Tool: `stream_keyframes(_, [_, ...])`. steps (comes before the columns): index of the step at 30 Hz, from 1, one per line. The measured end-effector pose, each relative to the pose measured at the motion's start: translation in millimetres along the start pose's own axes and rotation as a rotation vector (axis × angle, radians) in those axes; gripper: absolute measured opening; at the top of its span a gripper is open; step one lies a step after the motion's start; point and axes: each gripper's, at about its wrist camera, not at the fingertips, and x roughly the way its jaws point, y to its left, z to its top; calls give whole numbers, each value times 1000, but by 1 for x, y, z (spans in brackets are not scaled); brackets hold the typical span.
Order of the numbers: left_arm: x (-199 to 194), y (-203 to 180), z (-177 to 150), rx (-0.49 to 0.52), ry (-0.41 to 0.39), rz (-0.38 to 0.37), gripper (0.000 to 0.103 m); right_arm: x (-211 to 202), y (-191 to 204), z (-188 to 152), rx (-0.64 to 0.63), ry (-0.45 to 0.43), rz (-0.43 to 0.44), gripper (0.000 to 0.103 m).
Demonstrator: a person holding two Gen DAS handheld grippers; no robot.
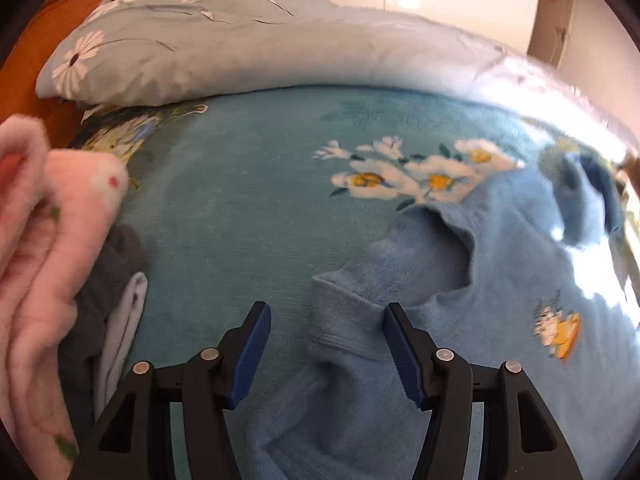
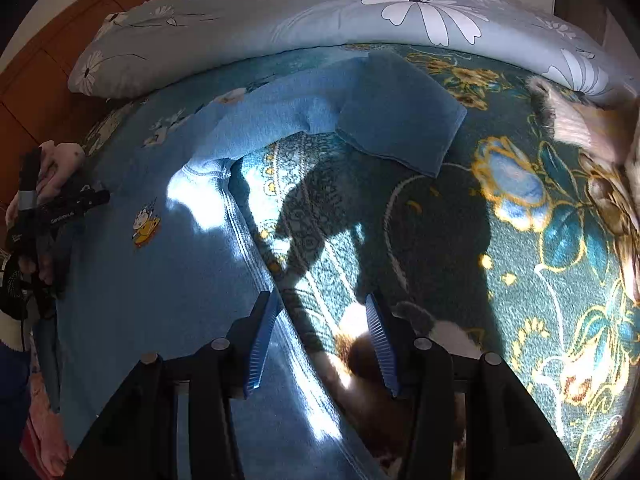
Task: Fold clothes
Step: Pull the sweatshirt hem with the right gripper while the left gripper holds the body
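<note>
My left tool [image 1: 326, 354] hung w/ its blue pads apart, nothing clamped. The cuff of the light blue fleece sweatshirt [image 1: 460, 320] lay on the bed under the gap, nearer the right pad, but I couldn't tell if either pad touched it. The sweatshirt was spread flat on the teal floral plush blanket [image 1: 240, 200], its body running to the right of the left tool, neck opening toward the far side, a small orange-and-white cartoon patch [image 1: 558, 330] on the chest.

To the left, at the bed's edge, sat a pile: a pink fleece garment w/ flower print [image 1: 44, 240] on top, a dark grey piece [image 1: 112, 264] and a pale blue-white piece [image 1: 124, 320] beside it. Along the far side lay a pale blue quilt w/ white daisy print [image 1: 224, 52], an orange-brown wooden headboard [image 1: 36, 52] behind it.

My right tool [image 2: 324, 344] also had its pads apart, holding nothing. The sweatshirt's ribbed side edge ran diagonally under the gap, by the left pad. In that view one sleeve [image 2: 392, 116] lay folded over on the far side, cuff end square on the blanket. Strong sun patches & hard shadows crossed the cloth. Far left in the right wrist view, a hand gripped the left tool's black body.
</note>
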Motion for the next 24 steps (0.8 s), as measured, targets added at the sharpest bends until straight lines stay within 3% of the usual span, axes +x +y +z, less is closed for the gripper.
stream_keyframes(4, [-52, -6, -25, -9, -92, -64, 62, -33, -17, -35, -10, -6, -30, 48])
stream_keyframes(7, [-86, -11, -58, -26, -118, -147, 63, -45, -27, -66, -5, 48, -35, 49])
stream_keyframes(11, [-107, -14, -110, -97, -56, -265, 63, -55, -37, -92, 42, 34, -22, 49])
stream_keyframes(17, [-117, -33, -189, -175, 77, -390, 63, -60, -42, -92, 127, -11, -10, 49])
stream_keyframes(24, [-127, -55, -226, -205, 132, -470, 64, -58, -53, -94, 200, -66, 16, 49])
